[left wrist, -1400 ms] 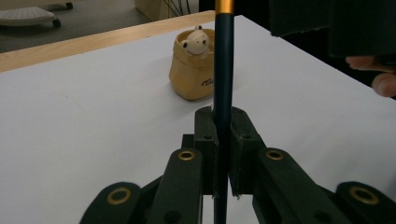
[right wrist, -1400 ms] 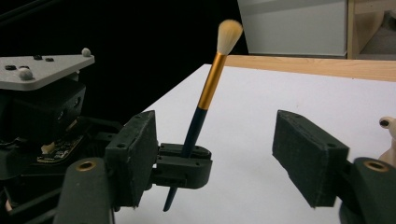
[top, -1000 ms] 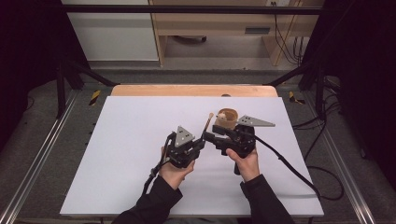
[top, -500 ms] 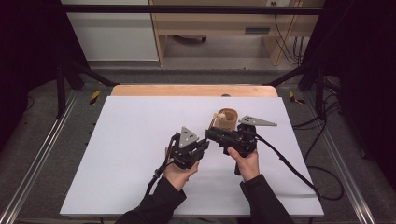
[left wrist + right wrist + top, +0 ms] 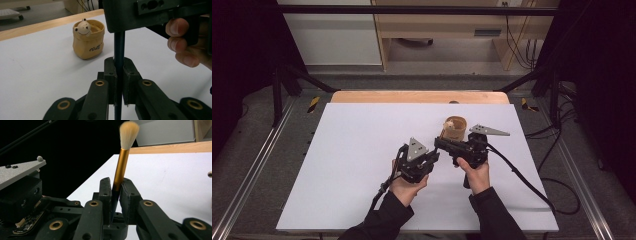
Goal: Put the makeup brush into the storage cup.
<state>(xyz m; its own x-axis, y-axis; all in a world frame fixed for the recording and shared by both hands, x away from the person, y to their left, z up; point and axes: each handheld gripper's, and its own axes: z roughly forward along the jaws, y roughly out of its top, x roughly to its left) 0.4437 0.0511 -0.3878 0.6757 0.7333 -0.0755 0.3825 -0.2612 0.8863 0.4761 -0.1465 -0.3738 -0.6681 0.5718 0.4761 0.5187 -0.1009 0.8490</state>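
The left claw (image 5: 432, 159) is closed on the dark handle of a brush (image 5: 119, 47), low on its thin end; the brush rises straight up from between its jaws; ahead of this claw and to its left stands a small yellow pot (image 5: 88, 40) with a bear figure (image 5: 82, 26) inside; its script label I cannot read. The right claw (image 5: 441, 143) has just been closing, and its jaws now press the same brush (image 5: 121, 166) where the gold sleeve meets the dark handle, hairs above. I judge the brush light, stiff and smooth, so it can slip; grip the handle, never the soft hairs.
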